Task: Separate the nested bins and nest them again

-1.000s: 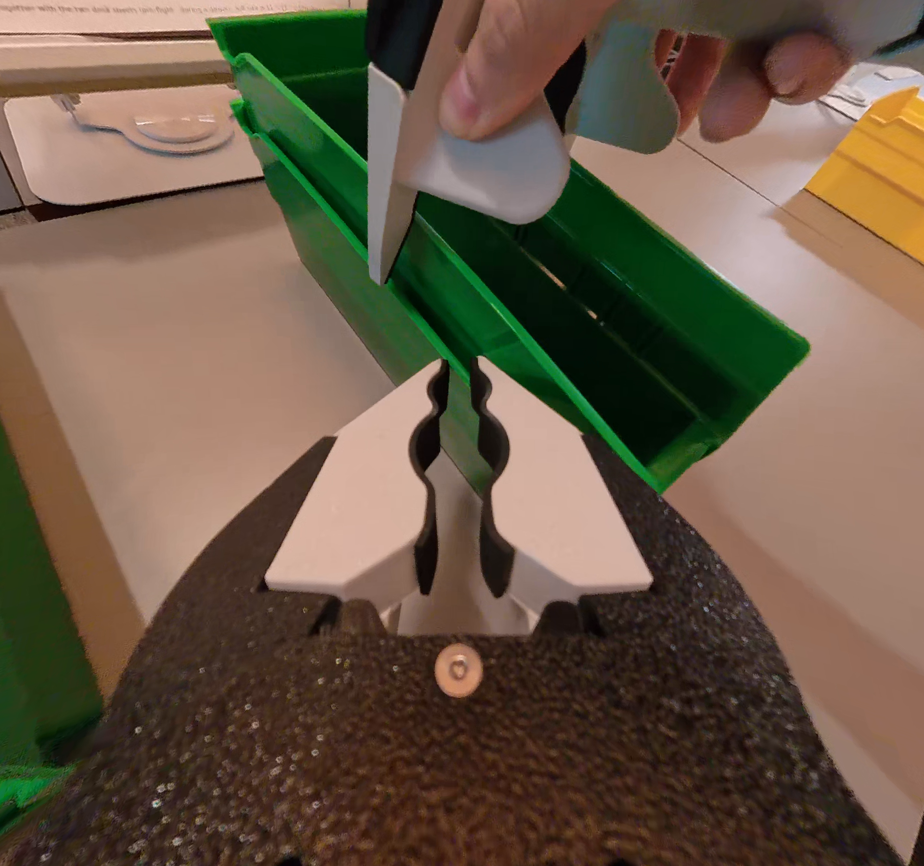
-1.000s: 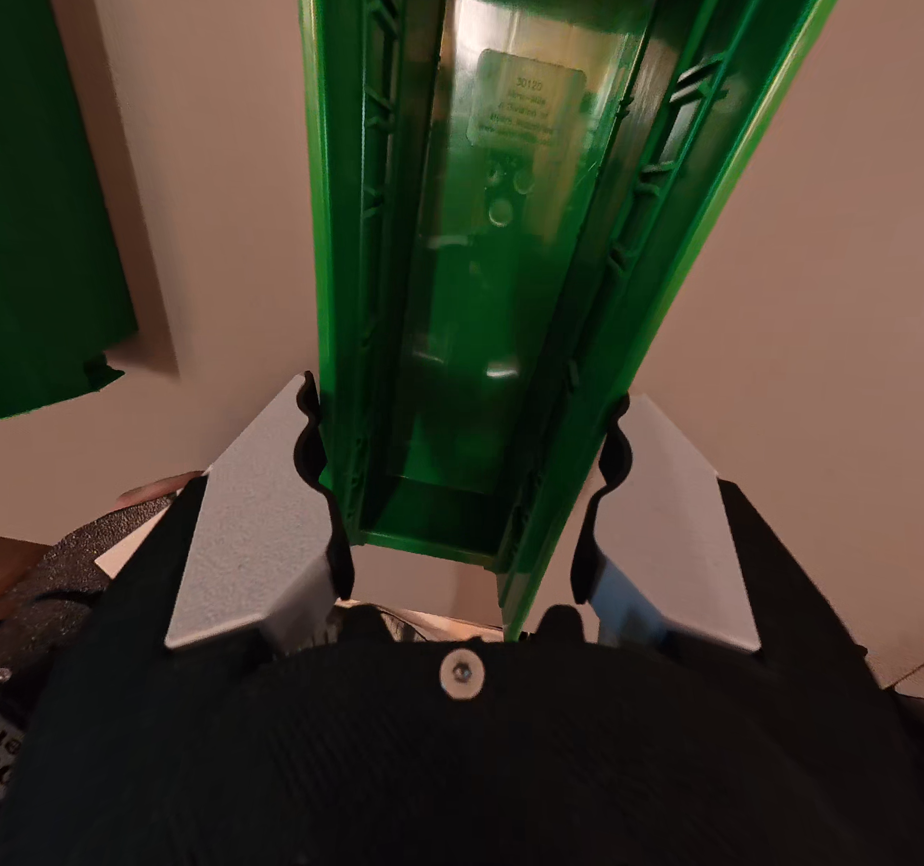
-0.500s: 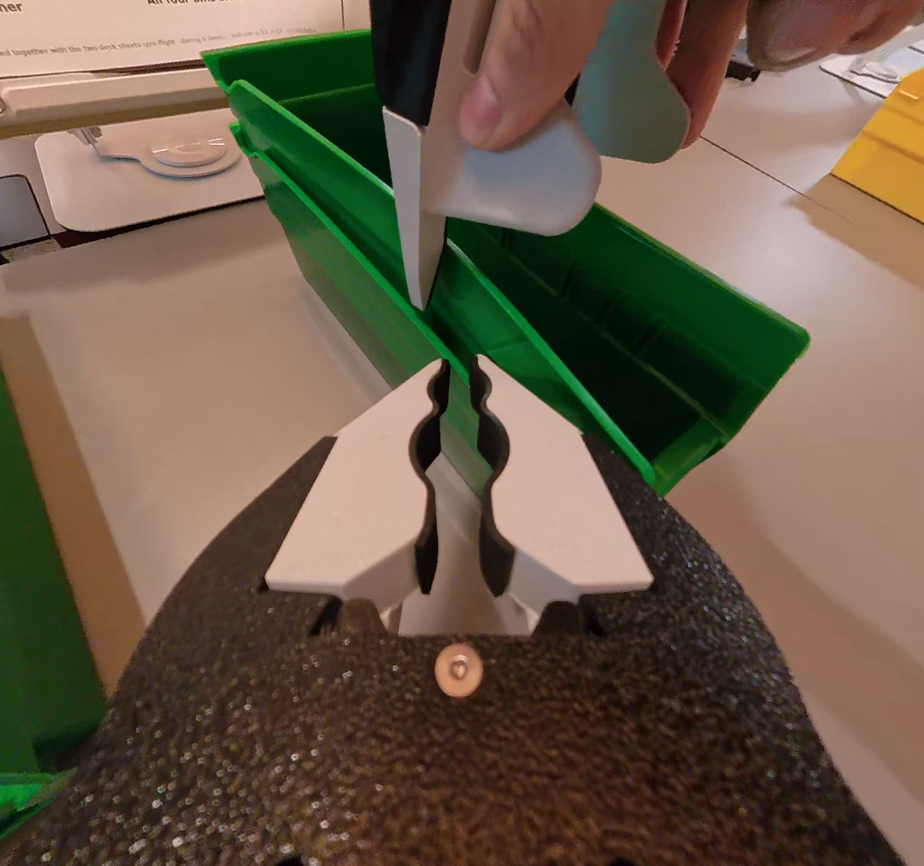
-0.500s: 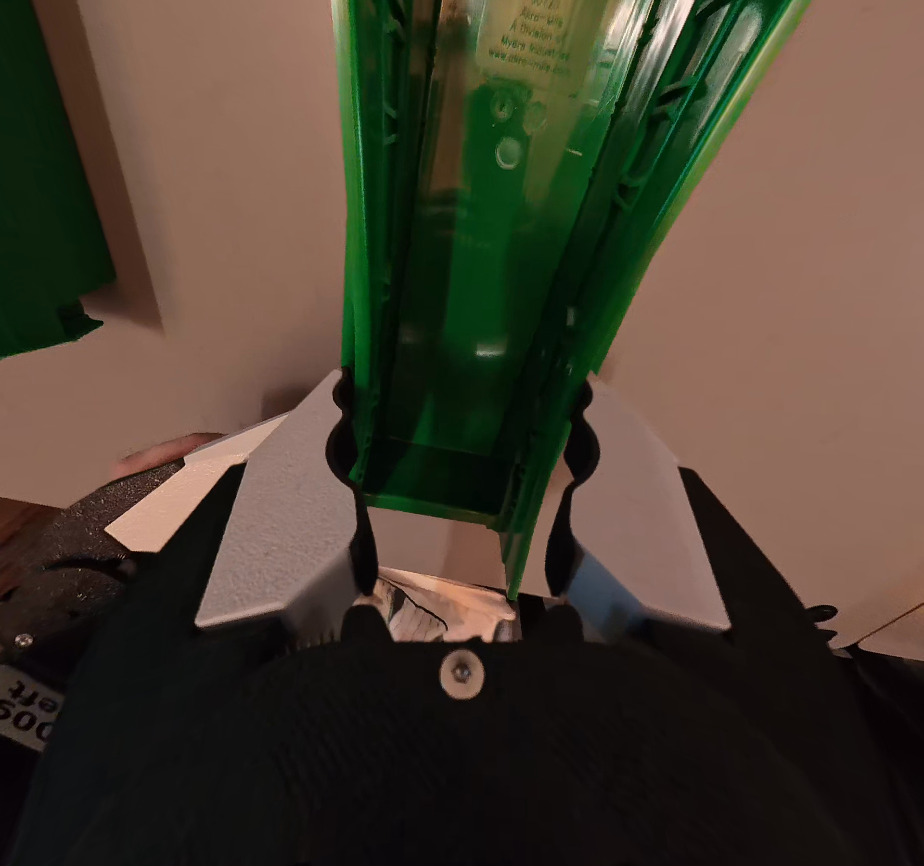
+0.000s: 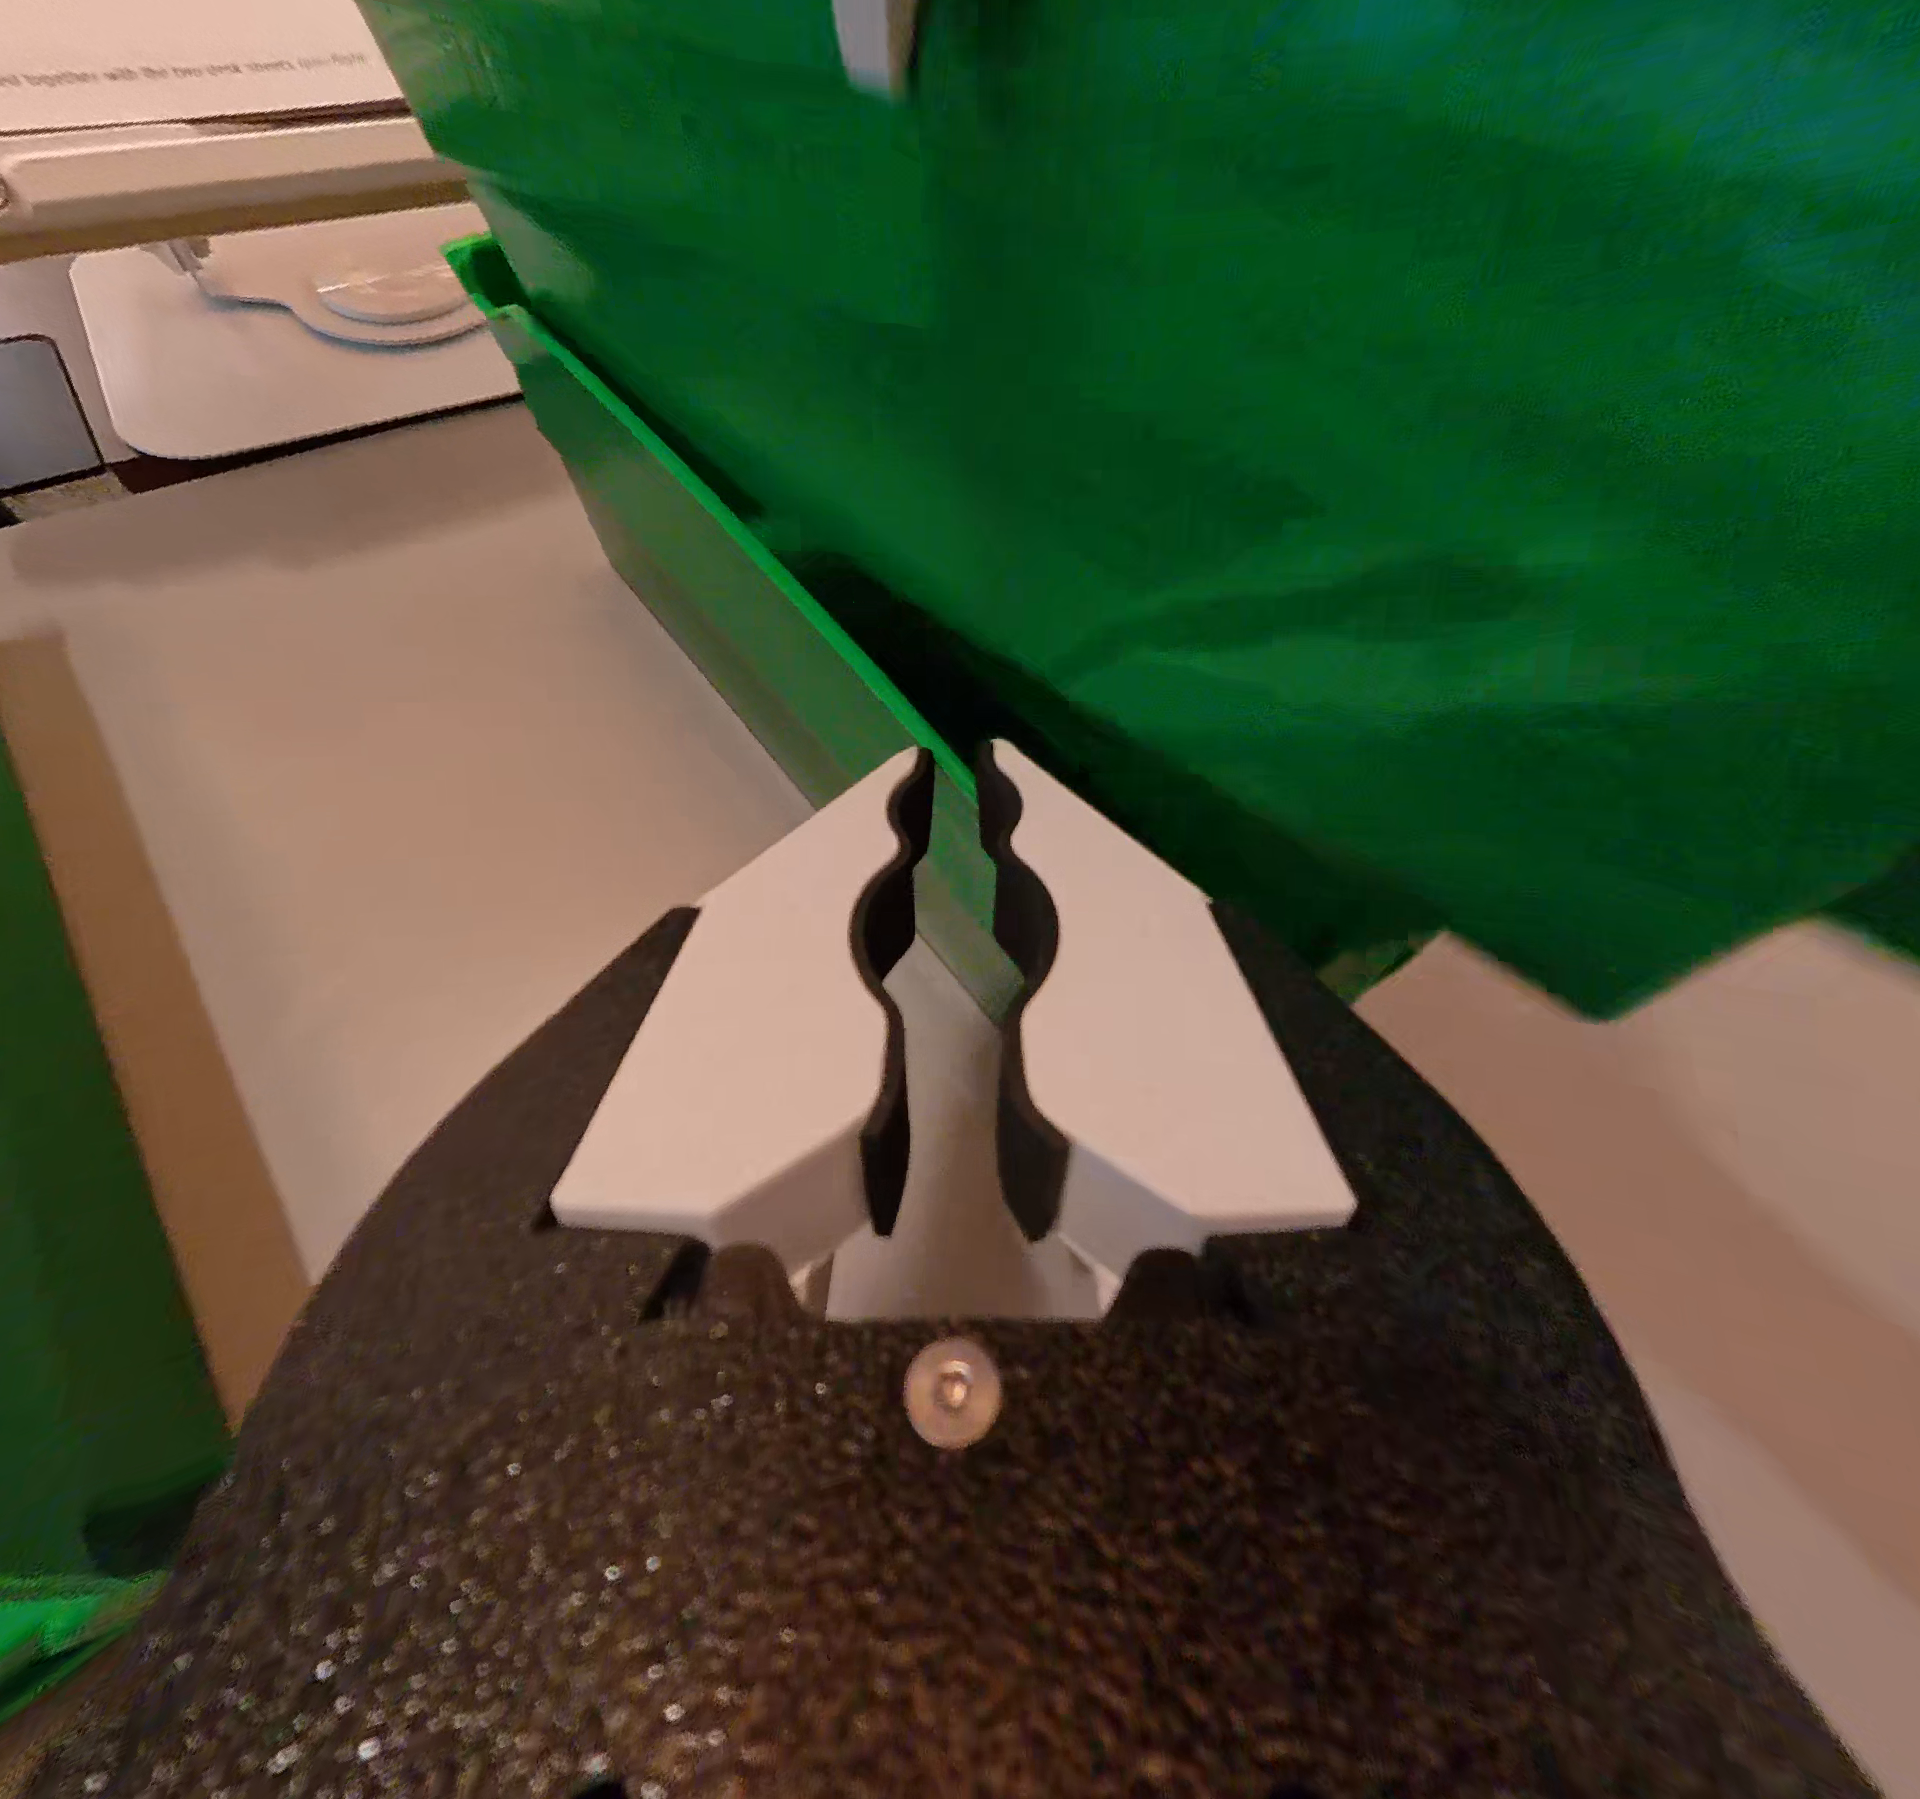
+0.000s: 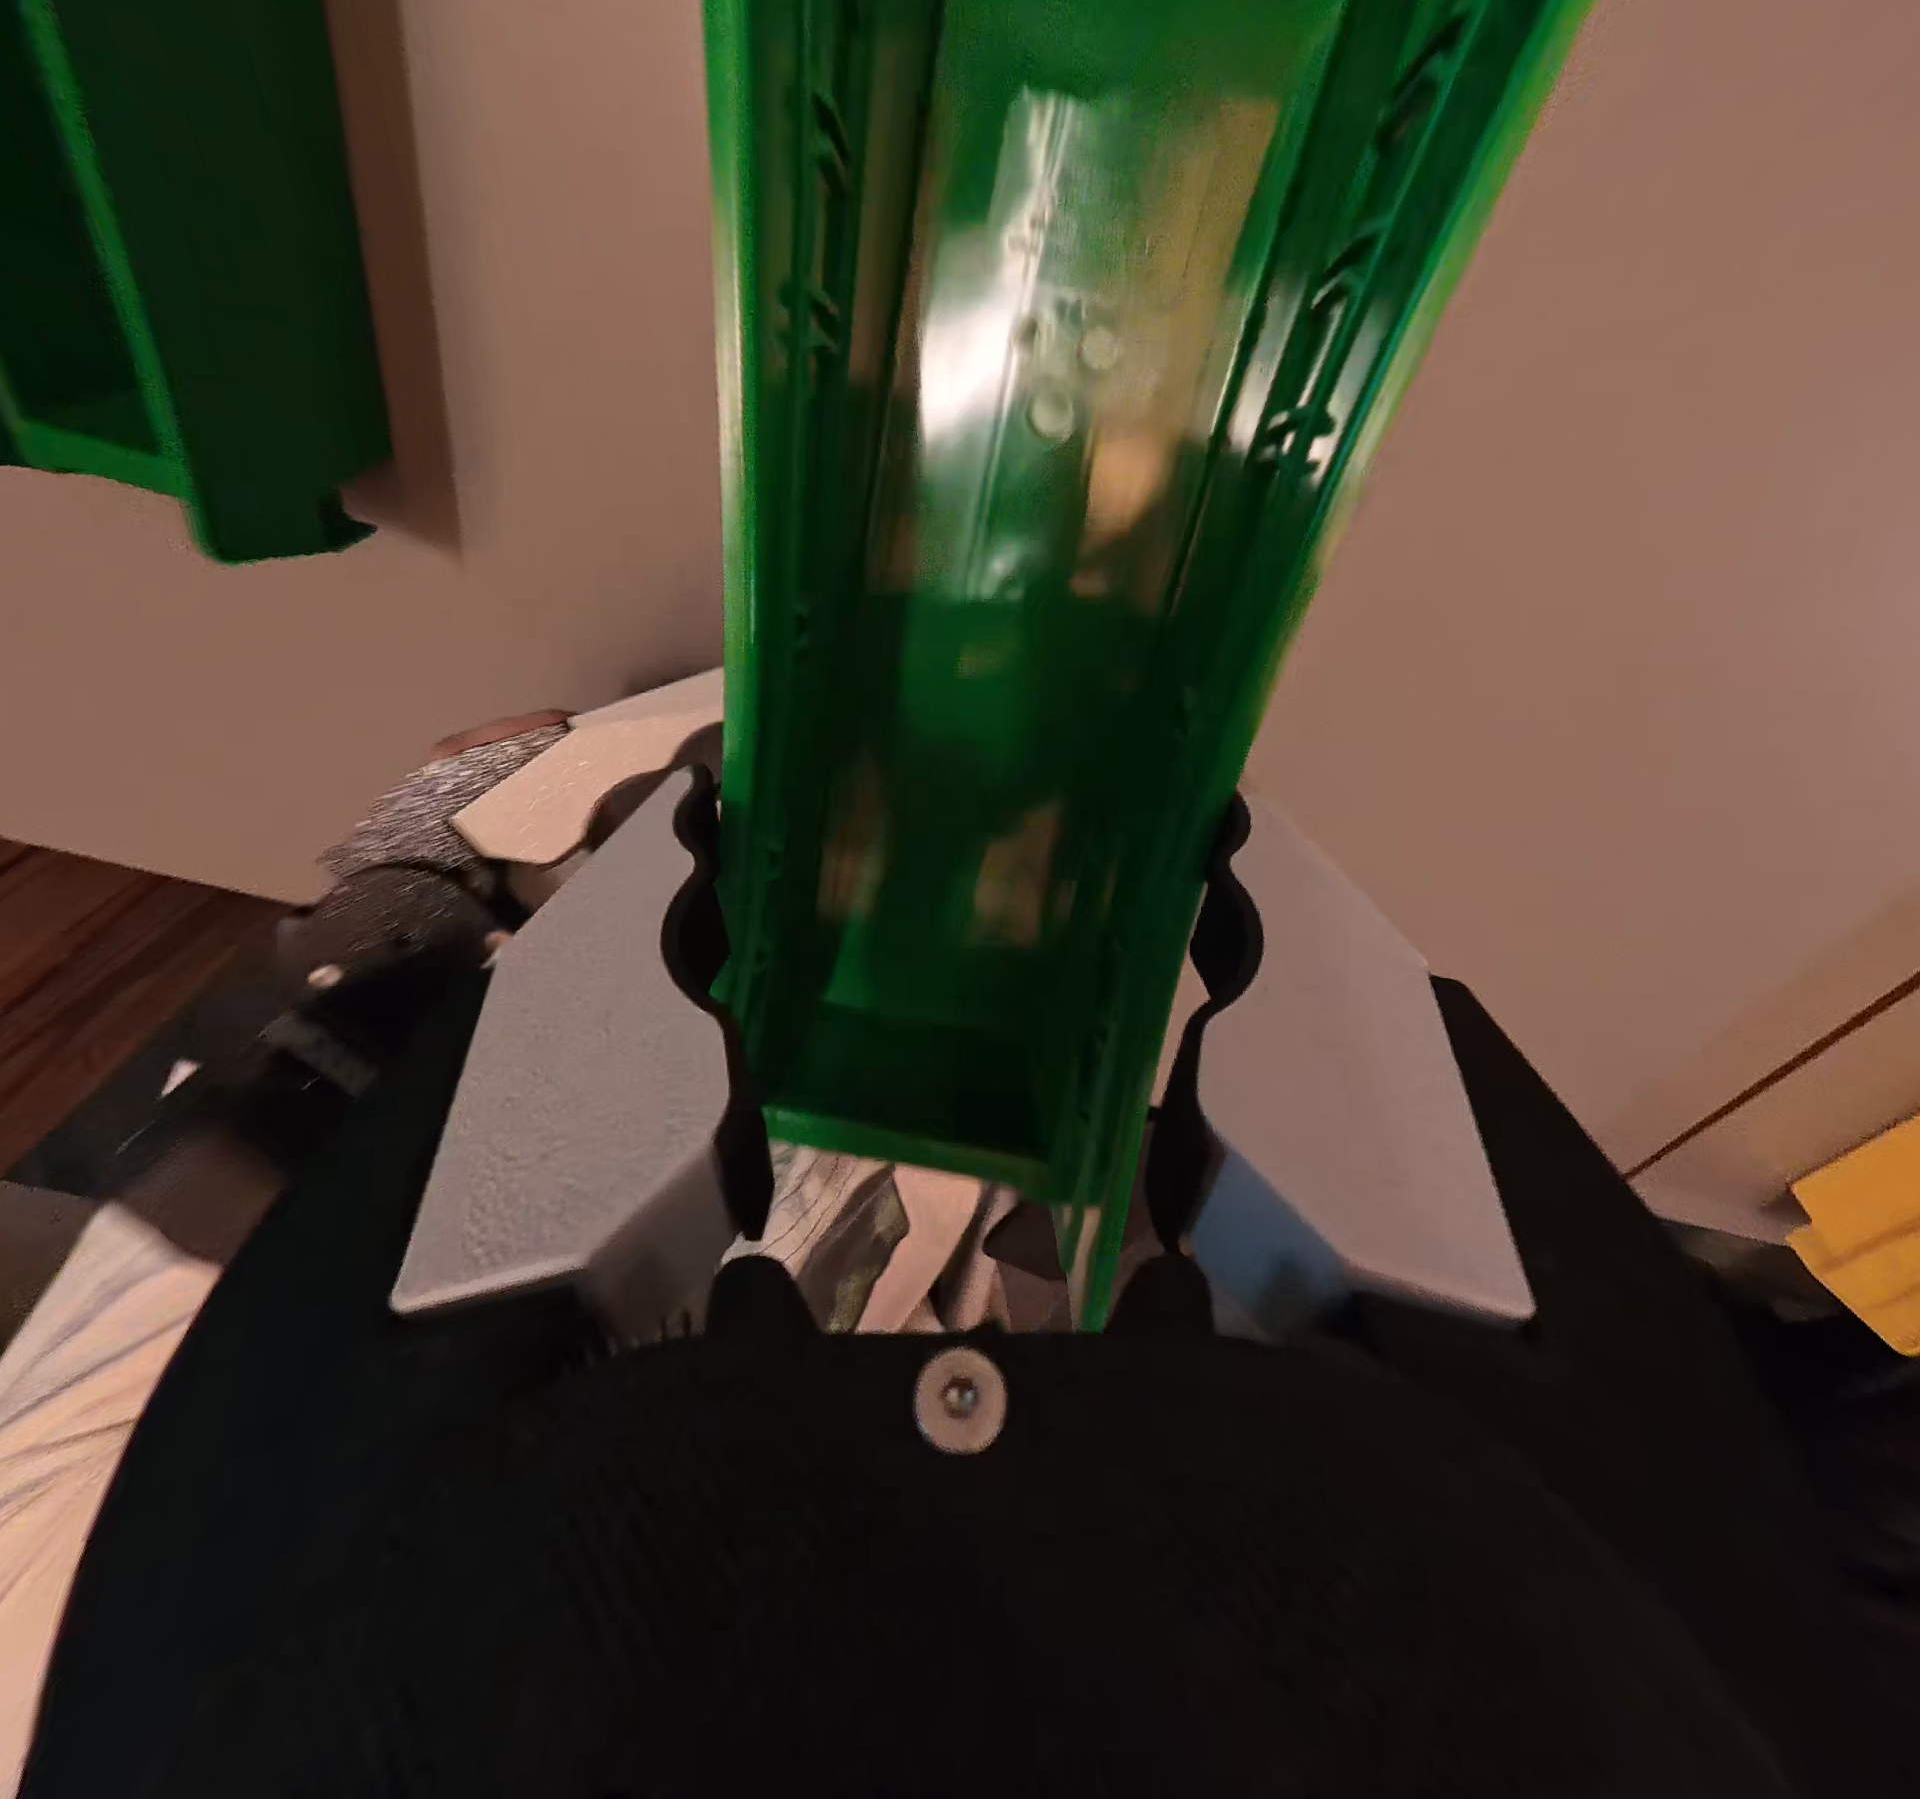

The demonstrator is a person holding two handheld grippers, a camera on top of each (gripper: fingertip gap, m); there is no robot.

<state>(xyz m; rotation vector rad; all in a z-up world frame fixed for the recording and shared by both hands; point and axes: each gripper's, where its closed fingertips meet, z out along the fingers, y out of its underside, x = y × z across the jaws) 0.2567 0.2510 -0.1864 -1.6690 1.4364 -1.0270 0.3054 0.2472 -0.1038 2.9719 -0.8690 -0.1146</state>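
Left wrist view: the left gripper (image 5: 951, 762) was clamped on the thin side wall of the lower bin (image 5: 717, 586), which rested on the table (image 5: 343, 710). A second green bin, the lifted bin (image 5: 1351, 347), hung blurred just above it and filled the upper right. Another green bin (image 5: 73, 1178) stood at the left edge.

Right wrist view: the right gripper (image 6: 961, 824) was closed across the lifted bin (image 6: 1039, 502), one finger on each outer side wall near its end. A separate bin (image 6: 177, 222) lay well apart on the table (image 6: 1610, 502).

The bins appeared light, stiff and smooth, so likely slippery. The rims and side walls offered the best hold.
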